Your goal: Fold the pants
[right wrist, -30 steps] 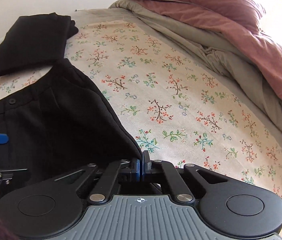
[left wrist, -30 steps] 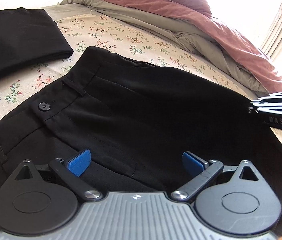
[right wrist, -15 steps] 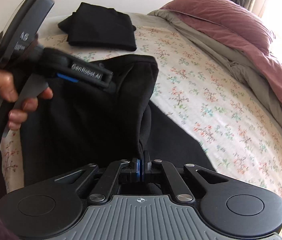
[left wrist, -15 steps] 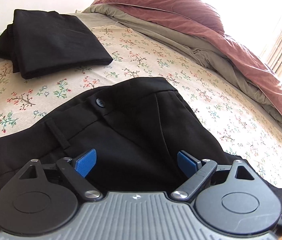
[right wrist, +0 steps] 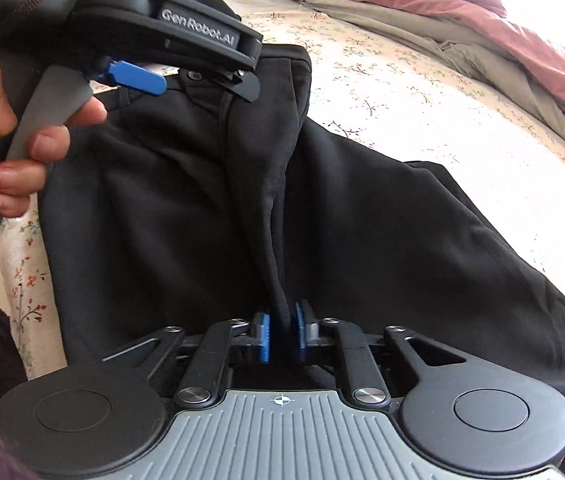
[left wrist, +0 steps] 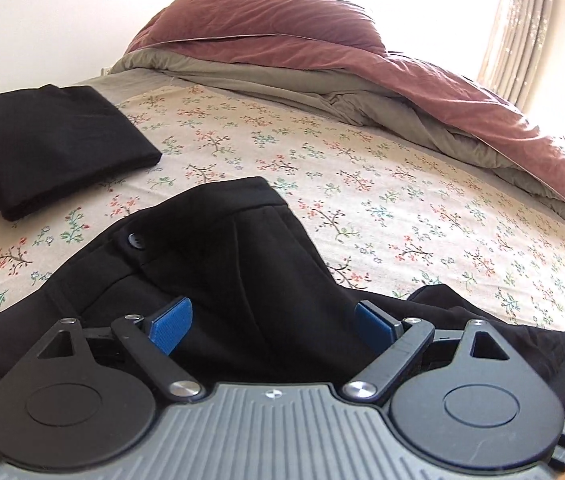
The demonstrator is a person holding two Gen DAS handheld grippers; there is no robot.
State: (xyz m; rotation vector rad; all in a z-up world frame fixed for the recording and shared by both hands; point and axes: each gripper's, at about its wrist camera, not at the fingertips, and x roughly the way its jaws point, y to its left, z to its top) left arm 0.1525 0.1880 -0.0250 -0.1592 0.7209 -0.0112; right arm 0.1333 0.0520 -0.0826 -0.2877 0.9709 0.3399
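Moved: right gripper (right wrist: 281, 334) swinging the black pants (right wrist: 322, 208) fold across beside the left gripper (left wrist: 272, 326).
Right jaws: just opening, fold lying between.
Left jaws: standing wide, holding nothing.

Pants (right wrist: 210, 200) legs beyond the frame

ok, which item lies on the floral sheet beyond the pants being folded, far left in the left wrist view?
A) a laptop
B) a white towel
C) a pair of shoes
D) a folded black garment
D: a folded black garment lies on the floral sheet, apart from the pants being folded.
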